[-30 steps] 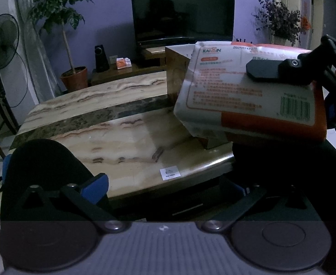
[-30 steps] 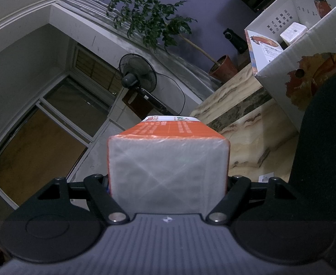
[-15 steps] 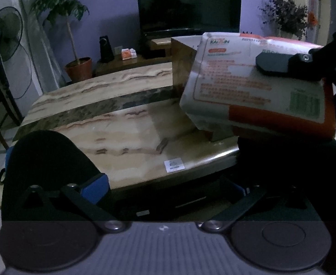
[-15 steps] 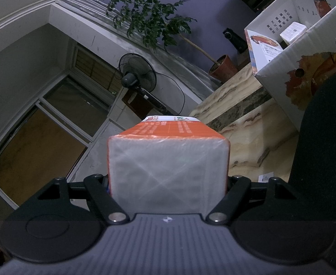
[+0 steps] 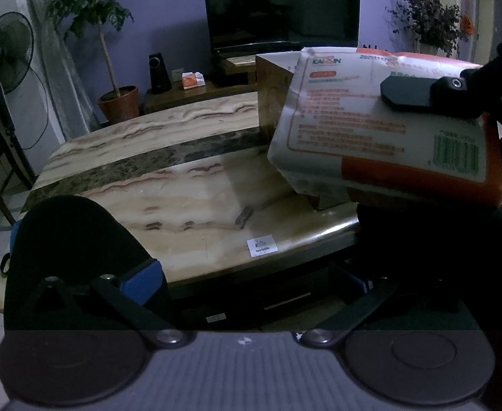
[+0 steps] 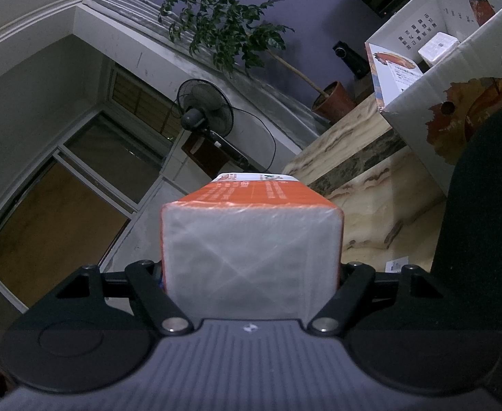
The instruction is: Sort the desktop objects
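Plastic-wrapped, boxy tissue pack (image 6: 251, 239) clamped in right tool (image 6: 251, 274) above veined marble table (image 5: 182, 185).

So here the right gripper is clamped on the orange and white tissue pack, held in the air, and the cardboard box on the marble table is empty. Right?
Not quite: the cardboard box is not empty. The right wrist view shows a small white package inside it. The rest holds: the right gripper is clamped on the orange and white tissue pack, held in the air beside the marble table.
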Motion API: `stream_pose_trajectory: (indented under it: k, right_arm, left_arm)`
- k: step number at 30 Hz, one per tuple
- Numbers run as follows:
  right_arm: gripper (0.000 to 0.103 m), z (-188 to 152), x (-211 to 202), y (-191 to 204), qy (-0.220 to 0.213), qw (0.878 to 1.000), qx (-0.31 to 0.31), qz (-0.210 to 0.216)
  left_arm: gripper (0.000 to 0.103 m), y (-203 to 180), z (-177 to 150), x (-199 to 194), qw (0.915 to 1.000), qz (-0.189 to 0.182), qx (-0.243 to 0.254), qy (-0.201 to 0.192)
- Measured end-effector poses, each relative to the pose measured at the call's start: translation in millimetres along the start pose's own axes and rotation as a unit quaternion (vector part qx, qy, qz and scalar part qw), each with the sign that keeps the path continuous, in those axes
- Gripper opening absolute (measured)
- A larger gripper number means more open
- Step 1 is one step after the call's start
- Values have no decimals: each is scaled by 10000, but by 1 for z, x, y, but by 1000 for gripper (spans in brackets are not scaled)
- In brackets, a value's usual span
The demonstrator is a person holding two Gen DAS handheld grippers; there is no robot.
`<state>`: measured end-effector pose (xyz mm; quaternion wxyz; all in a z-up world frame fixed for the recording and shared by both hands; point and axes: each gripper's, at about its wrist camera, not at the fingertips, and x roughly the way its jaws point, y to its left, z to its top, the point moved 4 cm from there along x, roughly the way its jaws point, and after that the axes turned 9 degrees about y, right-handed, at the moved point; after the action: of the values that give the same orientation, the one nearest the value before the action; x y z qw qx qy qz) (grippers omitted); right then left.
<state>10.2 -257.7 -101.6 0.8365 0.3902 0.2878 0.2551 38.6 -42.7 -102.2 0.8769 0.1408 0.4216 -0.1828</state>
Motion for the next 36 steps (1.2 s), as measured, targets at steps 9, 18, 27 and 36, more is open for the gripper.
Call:
stream_pose_trajectory:
  k: [9, 18, 27, 36]
  right_arm:
    - [78, 0, -1, 0, 6, 10000, 8, -9]
    - [78, -1, 0, 0, 12, 10000, 5, -16]
    - [78, -1, -1, -1, 13, 10000, 7, -13]
    - [78, -1, 0, -1, 20, 10000, 7, -12]
  left_arm:
    - [102, 0, 1, 0, 10000, 14, -10, 9]
    - [102, 0, 0, 1, 10000, 26, -7, 9]
    - [102, 2, 1, 1, 10000, 55, -48, 38]
    - [102, 2, 0, 0, 10000, 69, -46, 41]
